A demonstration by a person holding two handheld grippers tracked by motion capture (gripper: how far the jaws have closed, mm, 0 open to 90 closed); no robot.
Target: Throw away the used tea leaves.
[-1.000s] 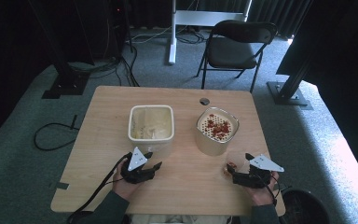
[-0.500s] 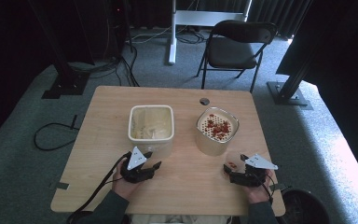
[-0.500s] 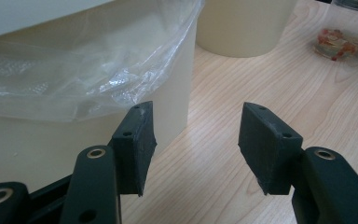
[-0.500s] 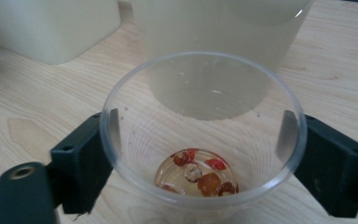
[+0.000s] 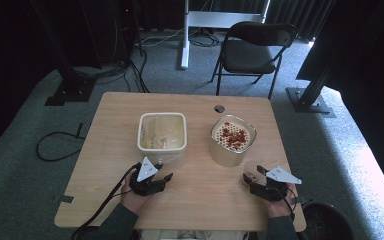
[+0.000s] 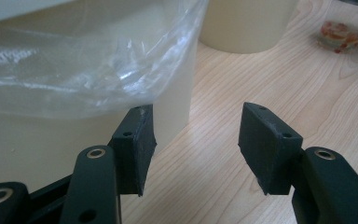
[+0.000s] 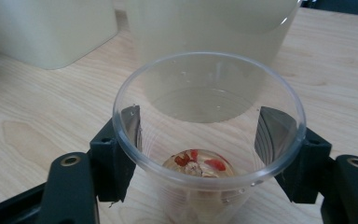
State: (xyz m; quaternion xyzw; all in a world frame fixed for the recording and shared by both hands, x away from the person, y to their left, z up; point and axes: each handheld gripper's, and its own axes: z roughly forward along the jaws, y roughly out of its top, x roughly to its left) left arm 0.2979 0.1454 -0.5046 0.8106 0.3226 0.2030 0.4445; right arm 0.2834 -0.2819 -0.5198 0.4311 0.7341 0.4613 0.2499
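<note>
the right hand-held gripper [image 7: 198, 154] has just been closing and now clasps the clear plastic cup [image 7: 209, 135], upright on the desk [image 5: 200, 200] beside the perforated tub [image 5: 233, 140], probably to lift it. the left hand-held gripper [image 6: 196, 140] waits released near the bag-lined bin [image 5: 162, 132].

Lined tub [image 5: 162, 132] left of strainer pot [image 5: 232, 140], cup [image 5: 252, 176] before the pot on the table [image 5: 205, 200].
</note>
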